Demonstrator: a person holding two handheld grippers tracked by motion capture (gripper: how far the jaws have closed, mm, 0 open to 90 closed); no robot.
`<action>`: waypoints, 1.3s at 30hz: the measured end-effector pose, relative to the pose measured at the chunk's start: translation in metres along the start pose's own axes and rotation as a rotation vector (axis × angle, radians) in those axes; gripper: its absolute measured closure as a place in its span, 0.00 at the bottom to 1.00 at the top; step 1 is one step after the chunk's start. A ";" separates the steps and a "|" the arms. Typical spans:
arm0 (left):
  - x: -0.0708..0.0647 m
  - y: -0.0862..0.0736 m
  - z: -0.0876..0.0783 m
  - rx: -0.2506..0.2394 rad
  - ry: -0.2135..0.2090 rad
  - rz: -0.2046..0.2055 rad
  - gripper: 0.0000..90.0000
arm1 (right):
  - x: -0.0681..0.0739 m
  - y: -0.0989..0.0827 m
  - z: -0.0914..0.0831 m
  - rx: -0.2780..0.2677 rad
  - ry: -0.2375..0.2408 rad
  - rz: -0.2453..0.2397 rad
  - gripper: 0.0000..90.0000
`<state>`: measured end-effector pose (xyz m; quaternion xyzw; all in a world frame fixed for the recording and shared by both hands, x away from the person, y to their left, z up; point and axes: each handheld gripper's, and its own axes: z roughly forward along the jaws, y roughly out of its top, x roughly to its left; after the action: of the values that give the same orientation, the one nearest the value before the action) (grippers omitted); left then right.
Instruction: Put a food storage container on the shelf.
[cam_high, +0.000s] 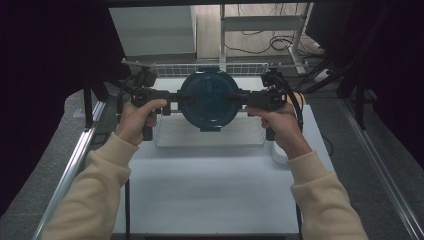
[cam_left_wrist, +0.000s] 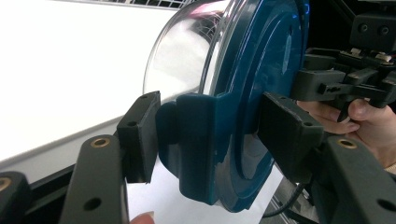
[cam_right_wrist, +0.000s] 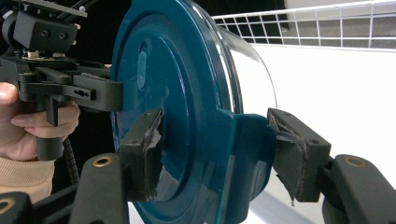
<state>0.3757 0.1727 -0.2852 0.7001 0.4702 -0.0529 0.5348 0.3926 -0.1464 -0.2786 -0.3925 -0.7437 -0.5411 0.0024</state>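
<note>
A round clear container (cam_high: 207, 97) with a dark teal lid hangs tilted on its side above the table, lid facing me. My left gripper (cam_high: 175, 100) clamps the lid's left latch and my right gripper (cam_high: 241, 98) the right latch. In the left gripper view, the left gripper (cam_left_wrist: 210, 135) has one pad on the teal latch (cam_left_wrist: 196, 140) and the other on the lid's face (cam_left_wrist: 266, 65); the clear bowl (cam_left_wrist: 182, 51) bulges behind. In the right gripper view, the right gripper (cam_right_wrist: 219, 154) pinches the opposite latch (cam_right_wrist: 243, 154) of the lid (cam_right_wrist: 177, 79).
A clear rectangular bin (cam_high: 210, 134) stands on the white table (cam_high: 210, 190) just under the container. A white wire fence (cam_high: 240, 69) runs along the table's far edge. Metal rails (cam_high: 75, 160) flank the table at both sides.
</note>
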 end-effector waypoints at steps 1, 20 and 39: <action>0.001 0.001 0.000 0.001 -0.001 -0.001 0.45 | -0.001 0.002 0.000 -0.001 -0.001 -0.002 0.43; 0.016 0.031 0.009 0.004 -0.006 -0.025 0.45 | -0.016 0.027 0.012 -0.004 -0.009 0.009 0.43; 0.036 0.040 0.019 0.045 0.003 -0.061 0.44 | -0.033 0.031 0.028 0.034 -0.003 0.069 0.43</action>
<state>0.4323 0.1796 -0.2867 0.6973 0.4907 -0.0785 0.5165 0.4453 -0.1399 -0.2798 -0.4186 -0.7387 -0.5276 0.0269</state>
